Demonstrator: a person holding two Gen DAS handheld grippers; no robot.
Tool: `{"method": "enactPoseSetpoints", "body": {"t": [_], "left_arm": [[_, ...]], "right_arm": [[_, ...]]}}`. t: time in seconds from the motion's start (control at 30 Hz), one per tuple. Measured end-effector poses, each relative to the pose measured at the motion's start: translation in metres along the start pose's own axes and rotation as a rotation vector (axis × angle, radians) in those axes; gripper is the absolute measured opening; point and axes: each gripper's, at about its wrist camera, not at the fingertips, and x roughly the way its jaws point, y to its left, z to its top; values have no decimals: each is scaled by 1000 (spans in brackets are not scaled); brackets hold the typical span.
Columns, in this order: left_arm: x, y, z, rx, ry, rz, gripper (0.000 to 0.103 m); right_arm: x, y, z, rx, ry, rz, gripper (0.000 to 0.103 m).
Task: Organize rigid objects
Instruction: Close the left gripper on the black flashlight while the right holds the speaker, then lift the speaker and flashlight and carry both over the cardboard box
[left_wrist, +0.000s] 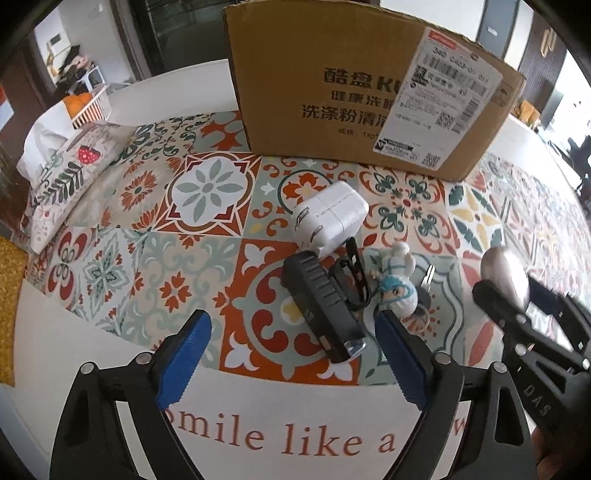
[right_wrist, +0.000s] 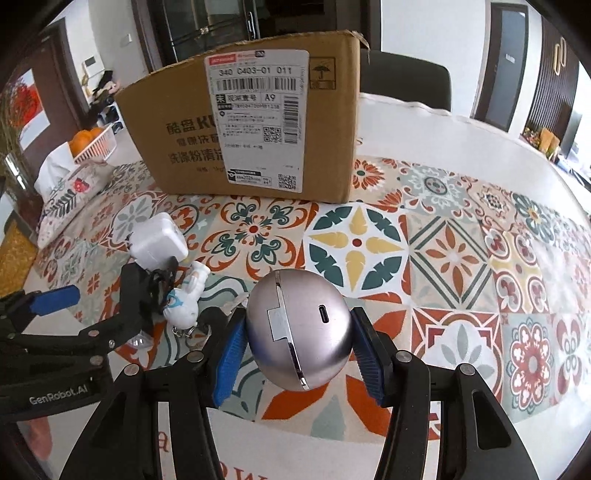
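My right gripper (right_wrist: 297, 347) is shut on a silver egg-shaped case (right_wrist: 299, 332) with a port and a chrome seam; it also shows in the left wrist view (left_wrist: 504, 275). My left gripper (left_wrist: 291, 354) is open, its blue pads either side of a black ribbed adapter (left_wrist: 321, 306) lying on the tablecloth. Just beyond lie a white charger (left_wrist: 328, 218), a black clip (left_wrist: 352, 277) and a small white figurine keychain with blue hair (left_wrist: 397, 280). In the right wrist view the charger (right_wrist: 159, 240) and figurine (right_wrist: 184, 295) sit left of the case.
A large cardboard box (left_wrist: 332, 92) stands at the back of the patterned tablecloth (left_wrist: 207, 206); it also shows in the right wrist view (right_wrist: 251, 129). A floral tissue cover (left_wrist: 70, 173) and a white basket of oranges (left_wrist: 88, 107) are at the left. A dark chair (right_wrist: 406, 77) stands behind the table.
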Motion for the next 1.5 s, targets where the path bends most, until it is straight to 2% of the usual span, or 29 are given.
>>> {"method": "enactPoseSetpoints", "body": {"t": [0.13,0.3,0.37,0.7,0.8,1.1,1.27,1.5], "left_arm": [[2,2,7,-44,-17,5,79],[10,2,13,-94,-8,-23,75],[14,0,13,-103,-3,-3,66],[33,-3,13,-125,35,-8,53],[31,-2,12,-115,28,-36,38],[25,4,7,-52,9,-74,32],[18,8,-1,-20,6,-102,31],[-4,14,-5,-1,-47,-113,31]], "right_arm": [[2,0,3,5,-3,12,55],[4,1,10,-8,-11,15,55],[4,1,11,-9,-13,19,55],[13,-4,12,-3,6,13,55],[15,-4,11,2,14,19,55],[8,7,9,2,9,31,55],[0,12,7,10,8,34,55],[-14,23,2,5,0,35,55]]}}
